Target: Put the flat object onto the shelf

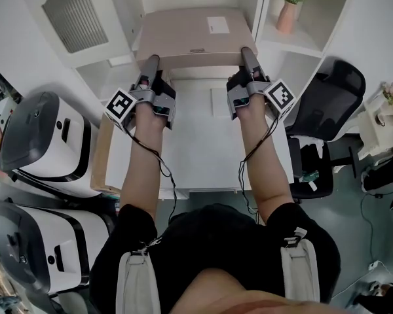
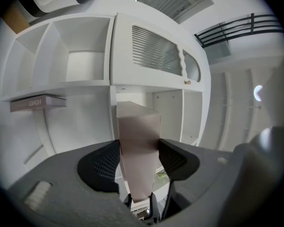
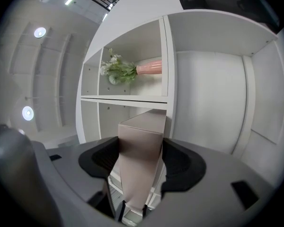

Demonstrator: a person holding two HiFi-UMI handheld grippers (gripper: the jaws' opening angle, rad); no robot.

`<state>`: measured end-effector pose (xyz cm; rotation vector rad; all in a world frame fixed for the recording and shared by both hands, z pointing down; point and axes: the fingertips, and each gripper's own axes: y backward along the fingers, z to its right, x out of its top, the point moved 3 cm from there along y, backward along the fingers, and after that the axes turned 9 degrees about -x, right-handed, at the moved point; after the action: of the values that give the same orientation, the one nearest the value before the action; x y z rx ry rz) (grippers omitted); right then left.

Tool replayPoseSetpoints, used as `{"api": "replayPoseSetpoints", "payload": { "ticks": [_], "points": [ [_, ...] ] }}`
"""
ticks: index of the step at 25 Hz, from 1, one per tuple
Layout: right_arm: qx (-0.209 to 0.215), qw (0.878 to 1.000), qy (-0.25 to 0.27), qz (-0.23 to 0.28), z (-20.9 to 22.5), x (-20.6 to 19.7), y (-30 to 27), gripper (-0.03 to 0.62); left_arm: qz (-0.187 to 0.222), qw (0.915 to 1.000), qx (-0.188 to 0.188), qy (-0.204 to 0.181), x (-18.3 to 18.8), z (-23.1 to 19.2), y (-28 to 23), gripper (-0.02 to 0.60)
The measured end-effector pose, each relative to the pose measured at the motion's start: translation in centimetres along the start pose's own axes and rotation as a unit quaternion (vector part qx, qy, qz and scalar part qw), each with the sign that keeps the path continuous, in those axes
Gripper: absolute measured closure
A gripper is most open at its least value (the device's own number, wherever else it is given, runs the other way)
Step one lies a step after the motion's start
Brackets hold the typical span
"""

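White shelf [image 1: 301, 41] [image 2: 85, 86] [image 3: 128, 98]: open bays, with a louvred door on its left part. Two white appliances [image 1: 42, 142] stand left of the shelf and a black chair [image 1: 331, 97] to its right.

Flat beige box [image 1: 193, 34] [image 2: 138, 145] [image 3: 139, 160]: held in the air before the shelf's middle bay, carried at its near edge by both grippers. Whether its far edge touches a board cannot be told.

Left gripper [image 1: 151, 63]: clamped on the box's near left corner, its dark pads [image 2: 102, 167] pressing both faces.

Right gripper [image 1: 247, 52]: clamped on the near right corner, pads [image 3: 180, 167] likewise against the box.

Pink vase [image 1: 287, 17] [image 3: 149, 66]: holds green sprigs in a right-hand bay of the shelf.

Book [image 2: 38, 102]: lies flat on a left-hand board of the shelf.
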<state>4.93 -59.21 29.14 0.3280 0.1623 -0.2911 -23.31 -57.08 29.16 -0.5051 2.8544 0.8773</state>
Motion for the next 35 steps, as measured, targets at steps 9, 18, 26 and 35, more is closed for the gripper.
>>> {"api": "replayPoseSetpoints", "payload": {
  "ticks": [9,18,26,35],
  "points": [
    [-0.058,0.996,0.063,0.017,0.2,0.9,-3.2,0.309,-0.003,1.0,0.002,-0.005,1.5,-1.5,-2.7,0.318],
    [-0.101,0.985,0.135,0.045,0.0,1.6,-5.4,0.272,-0.002,0.9999,0.009,-0.008,3.1,-2.3,-5.3,0.311],
    [-0.148,0.949,0.262,0.097,0.1,3.0,-6.8,0.183,-0.024,0.9968,0.053,-0.055,4.2,-3.5,-6.8,0.244],
    [-0.209,0.912,0.322,0.144,0.1,3.3,-7.3,0.131,-0.032,0.9921,0.081,-0.09,5.4,-4.8,-8.1,0.207]
  ]
}}
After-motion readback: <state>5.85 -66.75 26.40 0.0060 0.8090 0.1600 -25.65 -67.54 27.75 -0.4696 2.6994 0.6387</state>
